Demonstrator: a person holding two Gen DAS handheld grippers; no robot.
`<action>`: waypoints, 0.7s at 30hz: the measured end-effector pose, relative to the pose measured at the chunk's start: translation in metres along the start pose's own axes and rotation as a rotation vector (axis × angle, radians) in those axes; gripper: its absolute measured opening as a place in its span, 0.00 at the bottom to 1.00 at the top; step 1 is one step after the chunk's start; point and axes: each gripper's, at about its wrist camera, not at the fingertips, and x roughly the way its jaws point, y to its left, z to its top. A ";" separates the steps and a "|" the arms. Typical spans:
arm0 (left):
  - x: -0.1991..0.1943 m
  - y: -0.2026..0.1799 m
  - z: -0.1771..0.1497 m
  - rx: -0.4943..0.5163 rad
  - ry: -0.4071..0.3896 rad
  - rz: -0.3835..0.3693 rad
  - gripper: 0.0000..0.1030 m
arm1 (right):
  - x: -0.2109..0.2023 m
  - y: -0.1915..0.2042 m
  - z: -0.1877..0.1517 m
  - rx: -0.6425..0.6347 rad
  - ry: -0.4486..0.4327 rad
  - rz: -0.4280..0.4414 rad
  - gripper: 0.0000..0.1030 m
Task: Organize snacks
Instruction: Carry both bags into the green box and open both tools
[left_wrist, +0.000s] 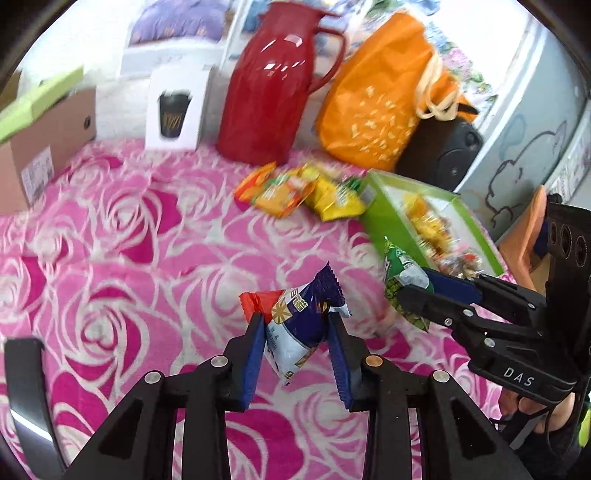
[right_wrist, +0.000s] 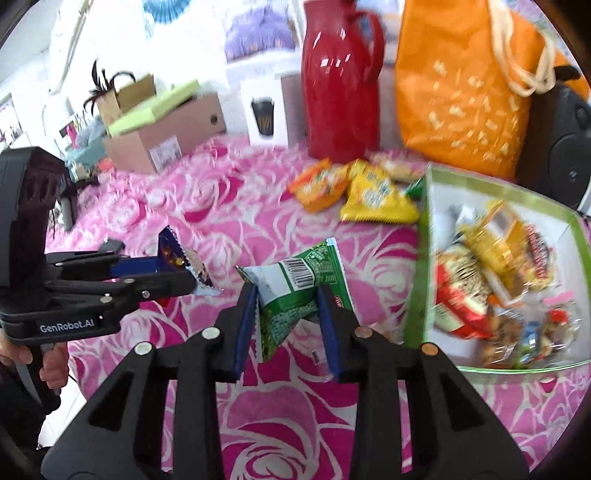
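Pink rose cloth; L gripper clenched w/ blue packet, R gripper w/ green packet, both level.

A lived-in home room: a pink rose-patterned cloth fills the lower frame, with a red jug, an orange tote and a cardboard box along the top, and purple bedding at the upper left.
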 end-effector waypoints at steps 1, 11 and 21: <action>-0.003 -0.005 0.003 0.009 -0.008 -0.007 0.32 | -0.008 -0.002 0.002 0.005 -0.020 -0.008 0.34; 0.001 -0.089 0.049 0.177 -0.062 -0.114 0.33 | -0.084 -0.071 -0.007 0.141 -0.173 -0.175 0.34; 0.061 -0.157 0.068 0.272 0.006 -0.158 0.33 | -0.125 -0.152 -0.040 0.336 -0.207 -0.349 0.35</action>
